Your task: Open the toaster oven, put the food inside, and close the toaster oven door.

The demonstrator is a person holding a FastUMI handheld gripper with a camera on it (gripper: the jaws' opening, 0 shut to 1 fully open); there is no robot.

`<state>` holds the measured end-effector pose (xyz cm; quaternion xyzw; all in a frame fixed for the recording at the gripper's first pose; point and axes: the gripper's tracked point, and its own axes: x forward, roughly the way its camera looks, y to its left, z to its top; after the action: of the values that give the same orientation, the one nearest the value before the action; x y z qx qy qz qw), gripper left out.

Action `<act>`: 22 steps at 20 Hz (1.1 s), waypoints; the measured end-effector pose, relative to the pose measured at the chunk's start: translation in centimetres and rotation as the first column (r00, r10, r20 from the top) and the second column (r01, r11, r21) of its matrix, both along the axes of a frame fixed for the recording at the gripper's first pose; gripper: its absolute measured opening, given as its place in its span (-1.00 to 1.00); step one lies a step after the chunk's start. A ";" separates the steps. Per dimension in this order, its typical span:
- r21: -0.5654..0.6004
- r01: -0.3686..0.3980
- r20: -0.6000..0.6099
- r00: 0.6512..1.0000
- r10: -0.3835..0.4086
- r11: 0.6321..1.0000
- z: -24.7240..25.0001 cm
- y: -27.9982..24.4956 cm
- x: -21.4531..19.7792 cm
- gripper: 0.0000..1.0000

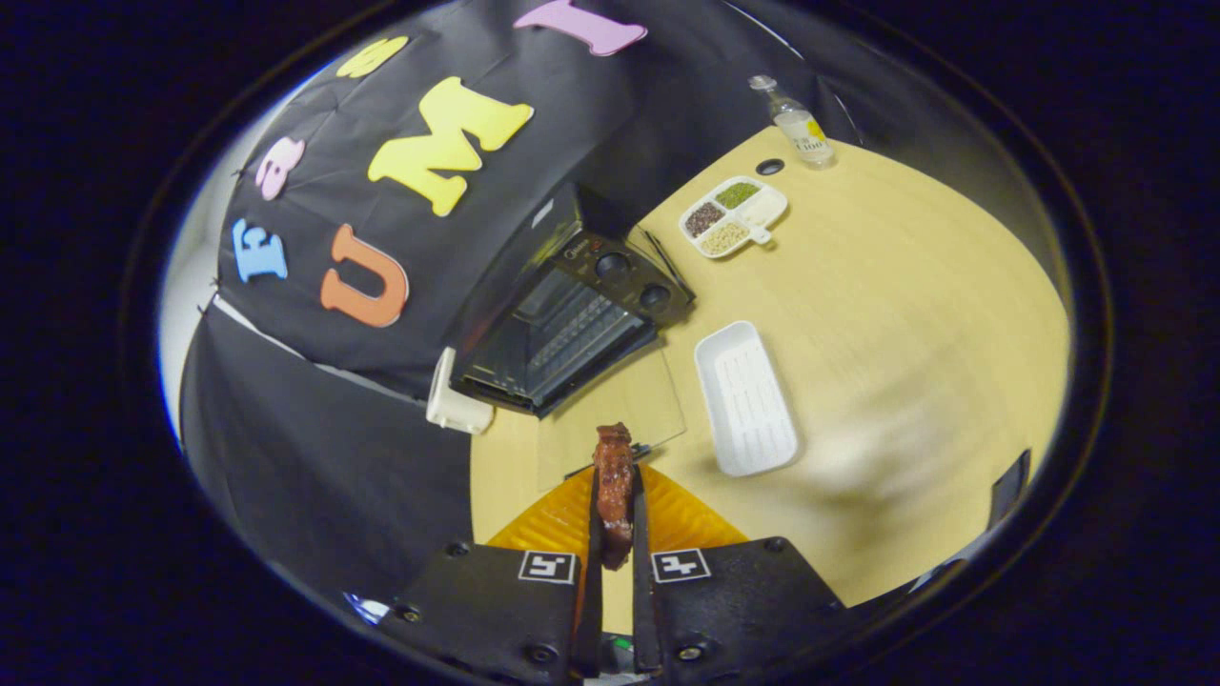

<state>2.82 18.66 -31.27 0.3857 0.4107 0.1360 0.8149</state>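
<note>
Gripper is clamped tight on a glazed brown piece of meat, both fingers squeezing it. Just ahead, the toaster oven sits with its glass door dropped flat on the wooden table. White empty tray lies beside the door.

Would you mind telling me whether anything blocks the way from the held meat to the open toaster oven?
Nothing visible does: the hand-held gripper grips the brown meat piece, and only the lowered glass door lies before the black toaster oven.
</note>
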 end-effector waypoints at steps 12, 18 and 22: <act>0.200 0.200 0.078 0.973 -0.219 0.959 -3.0 15.0 12.8 -0.69; 0.285 0.367 0.055 0.916 -0.397 0.886 -6.1 16.3 21.1 -0.69; 0.253 0.405 0.070 0.898 -0.434 0.878 -7.9 16.8 24.8 -0.69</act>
<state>27.66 35.42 -39.12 0.5489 0.2468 0.0267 0.7982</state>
